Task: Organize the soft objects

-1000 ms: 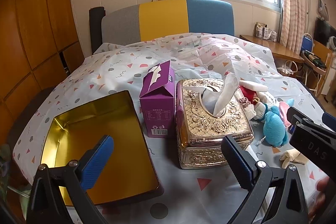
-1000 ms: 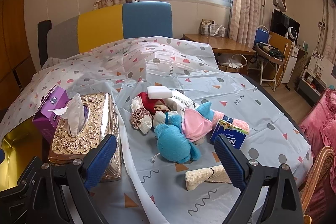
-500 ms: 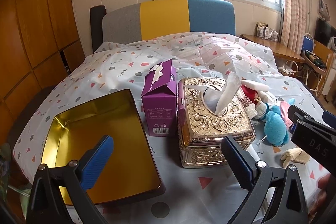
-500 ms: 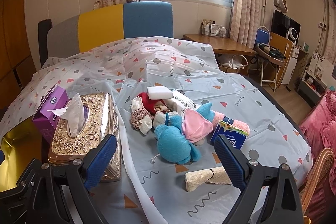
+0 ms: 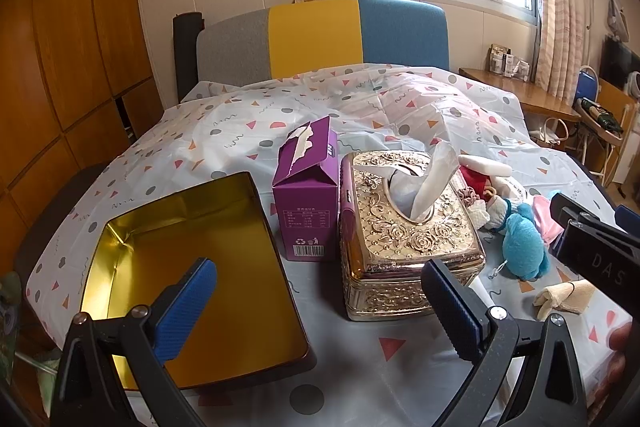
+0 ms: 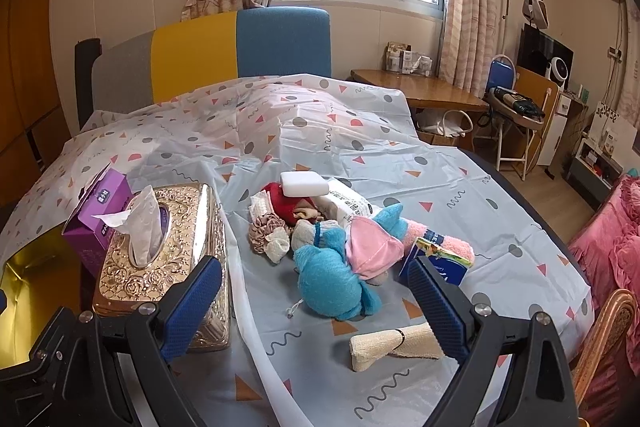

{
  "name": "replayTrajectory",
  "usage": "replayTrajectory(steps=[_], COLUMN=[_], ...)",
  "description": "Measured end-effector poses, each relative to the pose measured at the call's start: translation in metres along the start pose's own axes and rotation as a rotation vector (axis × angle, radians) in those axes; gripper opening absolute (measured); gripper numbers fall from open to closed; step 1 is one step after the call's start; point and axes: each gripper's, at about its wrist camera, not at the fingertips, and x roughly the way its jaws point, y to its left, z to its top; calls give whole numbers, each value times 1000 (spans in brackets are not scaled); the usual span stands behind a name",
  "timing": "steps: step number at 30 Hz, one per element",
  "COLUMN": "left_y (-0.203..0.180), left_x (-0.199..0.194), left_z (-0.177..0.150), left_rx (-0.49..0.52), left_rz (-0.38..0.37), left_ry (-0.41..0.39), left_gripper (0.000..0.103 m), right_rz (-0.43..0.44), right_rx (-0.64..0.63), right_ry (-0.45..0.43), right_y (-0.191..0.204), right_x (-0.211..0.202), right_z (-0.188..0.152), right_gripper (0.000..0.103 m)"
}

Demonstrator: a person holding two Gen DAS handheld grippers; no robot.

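Both tongs wide, empty: left tongs point(image 5: 320, 303), right tongs point(image 6: 316, 305); black clamp point(image 5: 596, 255) reads "DAS".

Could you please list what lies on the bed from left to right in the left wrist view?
Open gold metal tin → purple cardboard tissue box → ornate gold tissue holder → blue plush toy → rolled cream cloth.

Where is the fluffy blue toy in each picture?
Left wrist view: the blue plush toy lies at the right, just right of the gold tissue box, beside the right gripper's black frame.
Right wrist view: the blue plush toy lies in the middle, between the open jaws, under a pink cloth.
Shared landmark: the gold tissue box, always left of the toy.
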Motion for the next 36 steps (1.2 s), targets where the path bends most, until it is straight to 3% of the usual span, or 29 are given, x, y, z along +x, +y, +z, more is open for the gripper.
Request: replayTrajectory(steps=[26, 34, 36], left_y=[-4, -15, -18], left_x=[-2, -3, -4], left_z=[2, 0, 1], left_rx=[15, 54, 70], left_rz=[-15, -72, -123], left_ry=[6, 4, 1], left_gripper=[103, 103, 103], right_rz=[-57, -65, -76], right_rx=[35, 75, 120], right_ry=[-42, -10, -6], right_y=[-49, -99, -116], right_x=[19, 64, 73], right_z=[35, 42, 38], right_gripper=[96, 96, 96])
